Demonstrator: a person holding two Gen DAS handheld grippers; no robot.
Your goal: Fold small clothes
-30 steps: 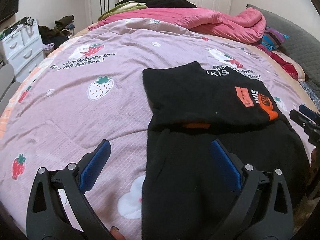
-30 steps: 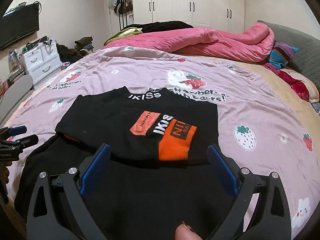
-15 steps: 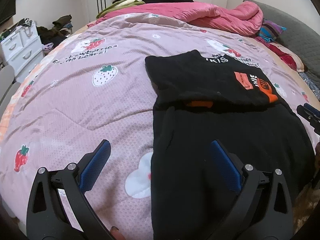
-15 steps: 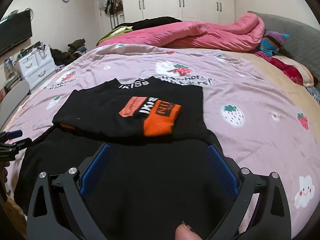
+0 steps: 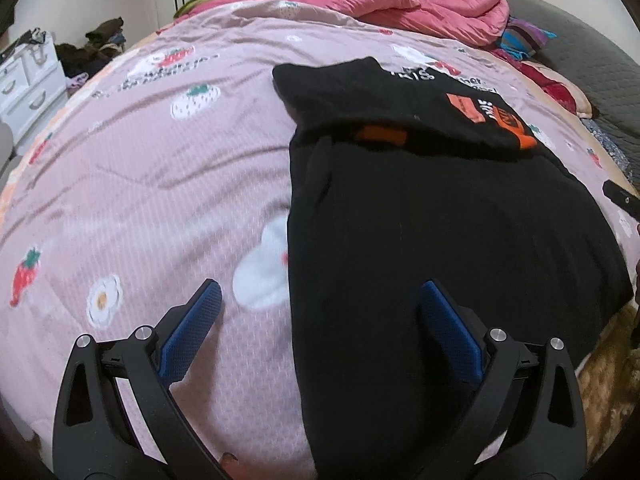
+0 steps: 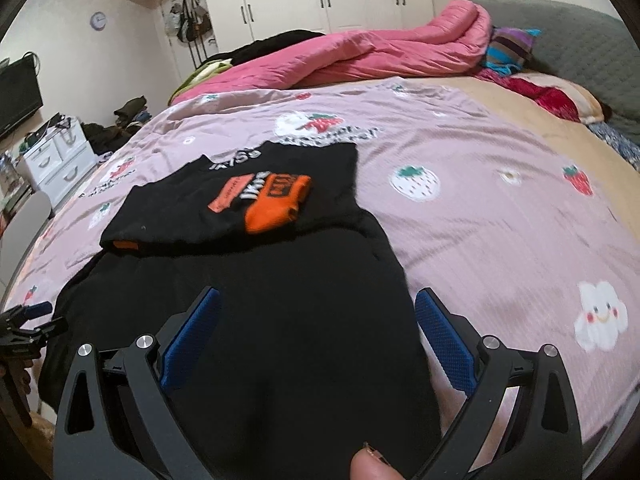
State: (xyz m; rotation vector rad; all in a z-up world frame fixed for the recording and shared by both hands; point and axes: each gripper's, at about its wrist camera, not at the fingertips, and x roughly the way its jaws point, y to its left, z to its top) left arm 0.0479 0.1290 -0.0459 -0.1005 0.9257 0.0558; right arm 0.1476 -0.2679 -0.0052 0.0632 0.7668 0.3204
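Observation:
A black garment (image 5: pixel 432 240) (image 6: pixel 248 312) lies flat on the pink bedspread, its top part folded down with an orange and white logo (image 6: pixel 266 196) (image 5: pixel 492 118) showing. My left gripper (image 5: pixel 318 300) hovers open over the garment's near left edge, one finger over the bedspread, the other over the black cloth. My right gripper (image 6: pixel 318 308) hovers open over the garment's near right edge. Neither holds anything. The right gripper's tip (image 5: pixel 620 198) shows at the right edge of the left wrist view; the left gripper (image 6: pixel 24 324) appears at the left edge of the right wrist view.
The pink strawberry-print bedspread (image 5: pixel 160 168) (image 6: pixel 500 216) covers the bed. A pink duvet (image 6: pixel 360 56) and dark clothes are piled at the far end, pillows (image 6: pixel 552 96) at the right. White drawers (image 6: pixel 52 156) stand left of the bed. A thumb tip (image 6: pixel 370 466) shows at the bottom.
Both grippers have pulled back toward the near edge of the bed, so more of the garment's lower part is in view. Both remain open.

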